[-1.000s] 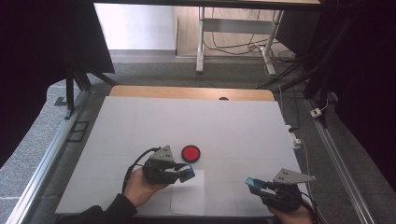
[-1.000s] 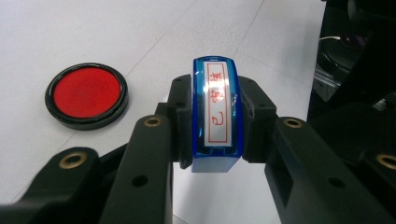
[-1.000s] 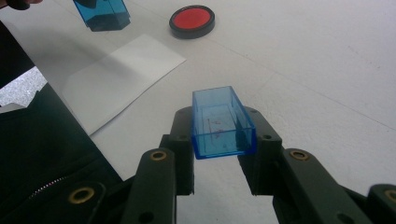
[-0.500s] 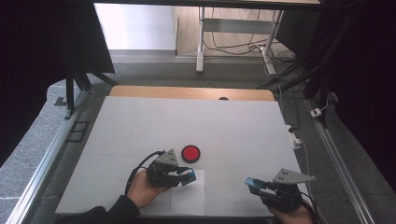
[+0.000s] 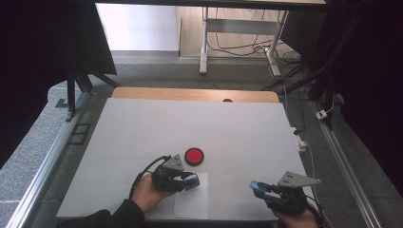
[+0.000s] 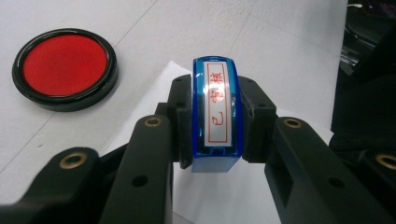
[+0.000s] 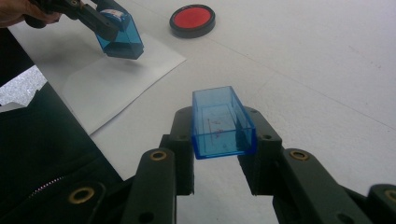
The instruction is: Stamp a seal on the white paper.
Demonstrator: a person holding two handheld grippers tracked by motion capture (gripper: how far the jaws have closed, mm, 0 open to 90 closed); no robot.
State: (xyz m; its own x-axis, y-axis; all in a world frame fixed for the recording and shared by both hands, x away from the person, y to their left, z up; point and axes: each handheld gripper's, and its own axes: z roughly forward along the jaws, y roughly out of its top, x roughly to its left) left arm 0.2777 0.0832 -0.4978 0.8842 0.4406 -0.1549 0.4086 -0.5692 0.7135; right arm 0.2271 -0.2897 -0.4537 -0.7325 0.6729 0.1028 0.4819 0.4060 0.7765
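The left gripper (image 5: pixel 186 179) is clamped on a blue stamp (image 6: pixel 217 116); in the left gripper view both jaws press its two broad sides, and the printing face with red characters points up toward the camera. In the high view the stamp hangs over the far left corner of the white paper sheet (image 5: pixel 192 204), which lies flat at the near edge of the table (image 5: pixel 142 128). The red ink pad (image 5: pixel 194 156) sits just beyond the paper, far and slightly right of the stamp, near it but not touching. The right gripper (image 5: pixel 266 189) is closed on the stamp's clear blue cap (image 7: pixel 223 123), open end toward the camera, and is held well apart at the near right. The governing relation is stamp to ink pad: the pad lies a short way ahead of the left jaws, and the left hand is by far the nearer. The stamp's long axis runs along the jaws' reach, so the face would probably have to be turned downward before it can meet pad or paper. Whether the face already carries ink cannot be determined.
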